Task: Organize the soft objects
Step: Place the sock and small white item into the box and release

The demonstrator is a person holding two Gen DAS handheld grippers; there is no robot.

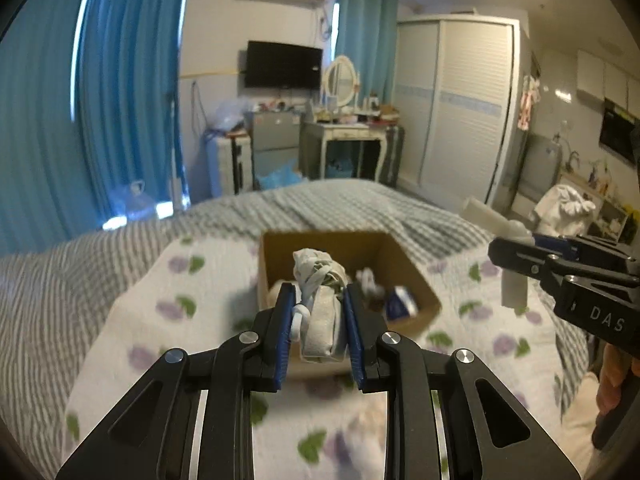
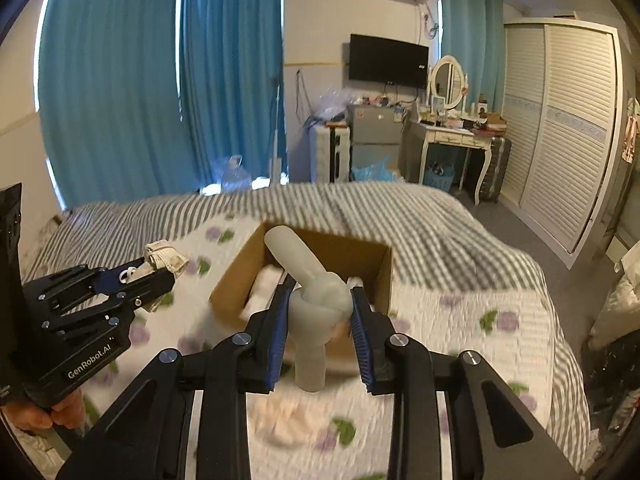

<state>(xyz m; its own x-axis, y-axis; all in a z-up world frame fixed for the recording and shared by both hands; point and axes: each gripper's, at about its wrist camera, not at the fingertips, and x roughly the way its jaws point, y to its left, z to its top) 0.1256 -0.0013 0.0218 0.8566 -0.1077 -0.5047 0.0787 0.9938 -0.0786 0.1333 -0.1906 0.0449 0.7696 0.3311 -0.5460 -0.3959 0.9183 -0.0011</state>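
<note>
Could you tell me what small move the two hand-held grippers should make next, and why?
Probably lower each item into the cardboard box and open. The left hand-held gripper is shut on a grey rolled bundle, the right hand-held gripper on a knotted white sock. Both appear to hang above or near the open box on the bed, which already holds soft items.

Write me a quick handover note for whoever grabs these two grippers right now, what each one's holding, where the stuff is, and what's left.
Left gripper: shut on a grey-beige sock bundle, held above the near edge of the cardboard box.
Right gripper: shut on a knotted white sock, also over the box.
The box sits on the floral quilt on the bed; some soft items, white and blue, already lie inside.
Done: both pieces picked up and brought to the box.
Left: lower and release each into the box. A pale pinkish cloth on the quilt near the box probably goes next.
</note>
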